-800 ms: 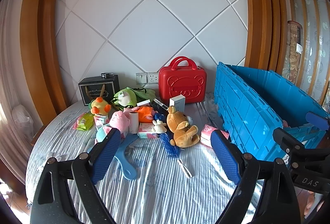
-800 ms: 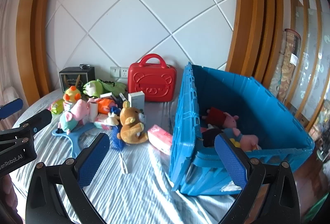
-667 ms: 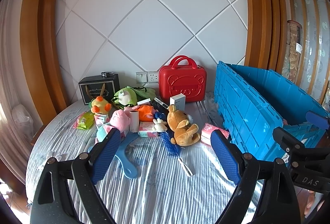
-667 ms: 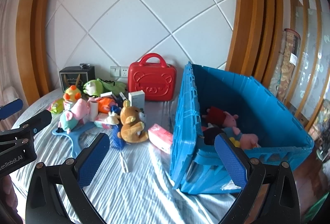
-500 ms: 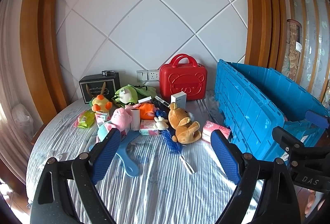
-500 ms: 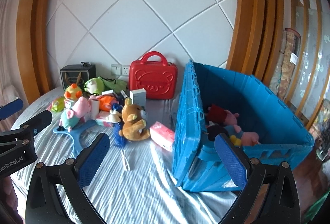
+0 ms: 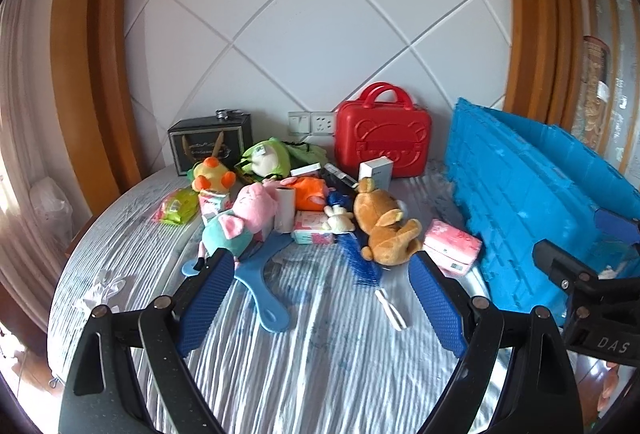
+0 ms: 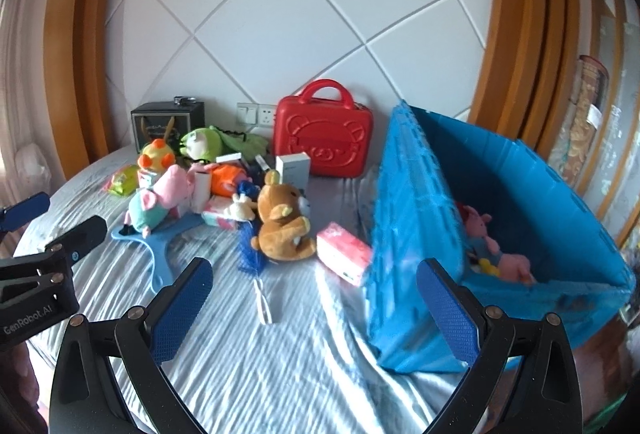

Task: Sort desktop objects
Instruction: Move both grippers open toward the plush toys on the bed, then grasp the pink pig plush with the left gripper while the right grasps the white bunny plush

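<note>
My left tongs point(image 7: 322, 296) spread wide and empty, my right tongs point(image 8: 316, 304) likewise, brown plush bear point(image 8: 282, 224) mid-frame on the striped grey table point(image 8: 248, 362), big blue plastic crate point(image 8: 540, 190) at right

left gripper point(image 7: 322, 286): I have its jaws spread wide, nothing between the pads, aimed forward and down | right gripper point(image 8: 314, 294): jaws fully apart, empty, same downward tilt, just right of the left one

case point(image 7: 382, 138) red | crate point(image 8: 520, 194) blue | bear point(image 7: 386, 220) brown | cloth point(image 7: 320, 354) striped pale blue
</note>
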Demonstrator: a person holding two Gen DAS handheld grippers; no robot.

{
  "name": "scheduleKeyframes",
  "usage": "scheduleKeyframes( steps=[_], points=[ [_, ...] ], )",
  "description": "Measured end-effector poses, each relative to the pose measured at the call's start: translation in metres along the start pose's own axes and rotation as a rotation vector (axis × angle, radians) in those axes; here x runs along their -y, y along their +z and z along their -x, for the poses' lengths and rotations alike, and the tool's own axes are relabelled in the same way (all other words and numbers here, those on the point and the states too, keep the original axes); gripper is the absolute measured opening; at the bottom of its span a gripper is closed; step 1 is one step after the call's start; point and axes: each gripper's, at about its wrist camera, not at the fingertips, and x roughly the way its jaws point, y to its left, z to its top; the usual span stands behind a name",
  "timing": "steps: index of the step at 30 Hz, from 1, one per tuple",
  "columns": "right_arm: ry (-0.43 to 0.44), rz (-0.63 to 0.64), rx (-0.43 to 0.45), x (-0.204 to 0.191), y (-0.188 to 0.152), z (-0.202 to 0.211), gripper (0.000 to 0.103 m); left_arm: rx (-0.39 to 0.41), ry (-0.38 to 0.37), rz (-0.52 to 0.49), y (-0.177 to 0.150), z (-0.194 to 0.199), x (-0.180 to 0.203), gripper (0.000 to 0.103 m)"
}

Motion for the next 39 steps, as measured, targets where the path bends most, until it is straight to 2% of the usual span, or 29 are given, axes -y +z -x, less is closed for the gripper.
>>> scheduleKeyframes(
  steps=[4,7,11,18,22,24,27,34,38,39],
  points=[
    [0.046,0.023,-0.017,-0.009,0.009,-0.04,0.103,-0.069,0.064,0.032,-0.001,-0.038,-0.018,0.089],
    [0.108,0.012,-0.06,-0.011,0.017,-0.08,0.103,-0.113,0.141,0.056,-0.005,-0.068,-0.035,0.09],
    [0.219,0.013,-0.154,-0.012,0.016,-0.14,0.103,-0.204,0.217,0.086,-0.02,-0.106,-0.059,0.09],
    [0.281,0.002,-0.326,-0.016,-0.009,-0.229,0.103,-0.363,0.298,0.157,-0.057,-0.155,-0.096,0.089],
    [0.284,0.039,-0.361,-0.025,-0.015,-0.253,0.102,-0.393,0.304,0.17,-0.06,-0.172,-0.109,0.087],
    [0.3,0.046,-0.369,-0.032,-0.013,-0.258,0.098,-0.384,0.304,0.163,-0.054,-0.178,-0.115,0.087],
    [0.296,0.063,-0.357,-0.043,-0.005,-0.263,0.098,-0.372,0.288,0.148,-0.041,-0.195,-0.124,0.087],
    [0.211,0.043,-0.348,-0.059,0.017,-0.278,0.098,-0.368,0.232,0.042,-0.01,-0.247,-0.145,0.087],
    [0.163,0.017,-0.359,-0.073,0.027,-0.294,0.084,-0.391,0.175,-0.011,0.002,-0.278,-0.149,0.087],
    [0.16,0.01,-0.363,-0.075,0.028,-0.297,0.084,-0.394,0.165,-0.034,0.005,-0.286,-0.148,0.087]
  ],
)
